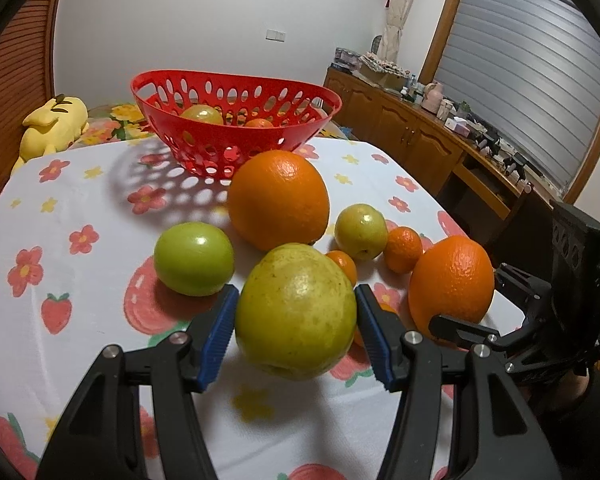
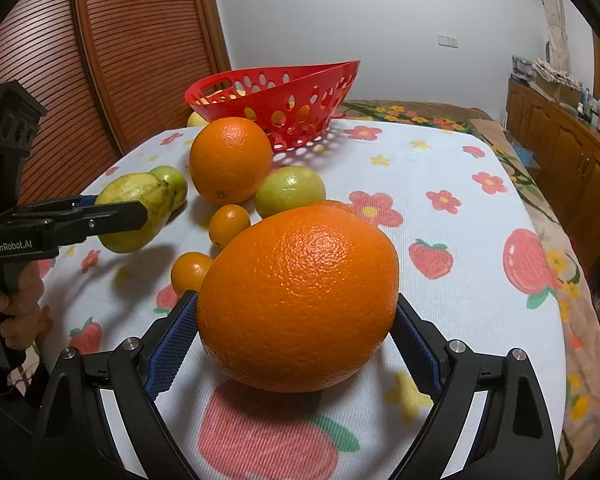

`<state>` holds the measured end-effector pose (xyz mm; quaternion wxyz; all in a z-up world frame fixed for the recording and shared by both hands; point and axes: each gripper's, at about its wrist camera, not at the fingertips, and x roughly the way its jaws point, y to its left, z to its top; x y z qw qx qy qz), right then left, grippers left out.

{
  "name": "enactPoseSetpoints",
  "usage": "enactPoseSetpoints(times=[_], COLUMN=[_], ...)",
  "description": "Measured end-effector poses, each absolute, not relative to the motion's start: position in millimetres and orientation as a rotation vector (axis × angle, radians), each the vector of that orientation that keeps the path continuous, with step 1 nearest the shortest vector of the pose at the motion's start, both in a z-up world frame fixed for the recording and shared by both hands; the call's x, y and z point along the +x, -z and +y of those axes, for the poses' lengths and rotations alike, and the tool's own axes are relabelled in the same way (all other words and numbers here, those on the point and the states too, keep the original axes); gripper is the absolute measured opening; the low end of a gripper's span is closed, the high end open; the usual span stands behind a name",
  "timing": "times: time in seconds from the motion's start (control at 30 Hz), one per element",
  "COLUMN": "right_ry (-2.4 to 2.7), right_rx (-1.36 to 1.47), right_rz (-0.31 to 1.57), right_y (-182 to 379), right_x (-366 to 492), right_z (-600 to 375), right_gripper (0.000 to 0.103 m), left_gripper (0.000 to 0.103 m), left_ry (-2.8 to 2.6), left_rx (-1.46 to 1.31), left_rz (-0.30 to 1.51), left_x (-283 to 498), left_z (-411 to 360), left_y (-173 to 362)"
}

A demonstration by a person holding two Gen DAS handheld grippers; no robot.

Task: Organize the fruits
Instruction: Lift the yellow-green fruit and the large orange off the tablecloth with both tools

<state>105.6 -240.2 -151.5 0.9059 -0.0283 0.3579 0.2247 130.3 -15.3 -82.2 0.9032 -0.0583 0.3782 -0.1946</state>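
Observation:
My left gripper is shut on a yellow-green pear, which hangs slightly above the floral tablecloth; the right wrist view shows that pear from the side with its shadow below. My right gripper is shut on a large orange that rests on the cloth, blue pads against both sides. Loose on the table lie a second large orange, two green apples and small mandarins. Behind them stands a red perforated basket holding two fruits.
A yellow plush toy lies beyond the table's far left corner. Wooden cabinets with clutter on top run along the right. A slatted wooden door stands at the left. A person's hand grips the left tool's handle.

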Motion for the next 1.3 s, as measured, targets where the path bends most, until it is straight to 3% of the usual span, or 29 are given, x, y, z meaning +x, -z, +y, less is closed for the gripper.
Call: enactPoseSetpoints(times=[0.6,1.3], right_ry=[-0.474,-0.518], right_rx=[-0.036,-0.062], right_rz=[0.745,0.658], right_y=[145,95], right_x=[106,115], right_z=[-245,-232], right_gripper=[0.092,0.090], left_gripper=[0.058,0.058], left_ry=[0.391,0.368], left_rx=[-0.138,-0.143], left_rz=[0.737,0.660], left_x=[125,130], left_z=[-7,11], left_y=[66,33])
